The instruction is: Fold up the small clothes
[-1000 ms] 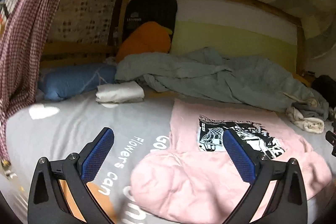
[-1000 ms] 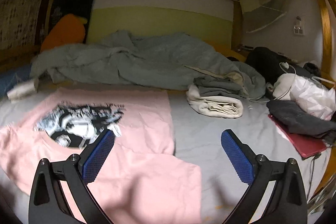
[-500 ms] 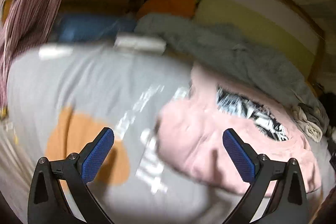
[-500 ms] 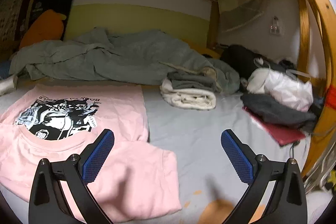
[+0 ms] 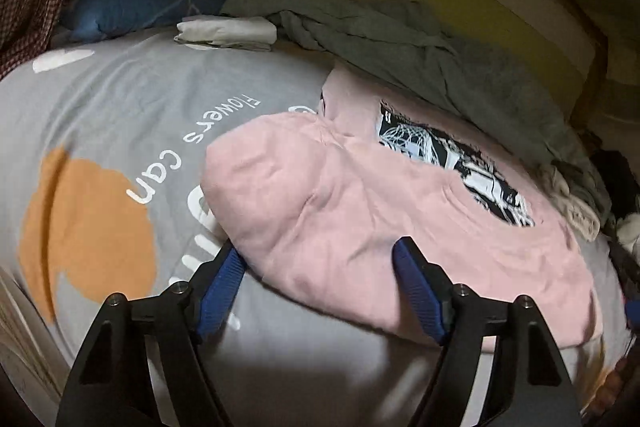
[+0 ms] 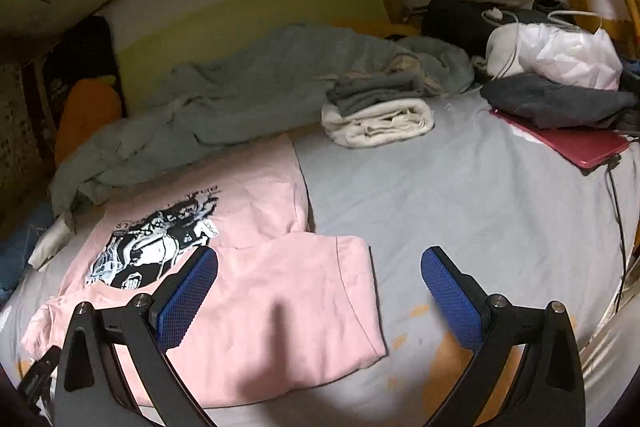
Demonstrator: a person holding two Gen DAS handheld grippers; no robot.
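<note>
Both tongs stand released, with nothing between their blue pads. Left tongs point(image 5: 320, 279) sit low at the near edge of the pink T-shirt point(image 5: 360, 211), one pad beside the fabric's left border, the other over the cloth; whether they touch it I cannot tell. Right tongs point(image 6: 320, 291) hover spread over the shirt's right sleeve point(image 6: 304, 291), one pad above pink cloth, the other above bare grey bedsheet point(image 6: 460, 187).

That T-shirt lies on the bed with its black-and-white print point(image 6: 160, 239) facing up, collar end toward the tongs. Its body is spread flat; both sleeves are still out to the sides, though the near-left part looks rumpled and perhaps turned over.

Judging by that, the folding of this garment has barely started: sleeves and body remain to be brought in. Further back, a cream and grey folded stack point(image 6: 380, 115) rests on the sheet, and a small white folded piece point(image 5: 228, 33) sits near the blue pillow point(image 5: 132, 11), which suggests some items are finished. A rumpled grey-green blanket point(image 6: 224, 107) lies behind the shirt.
</note>
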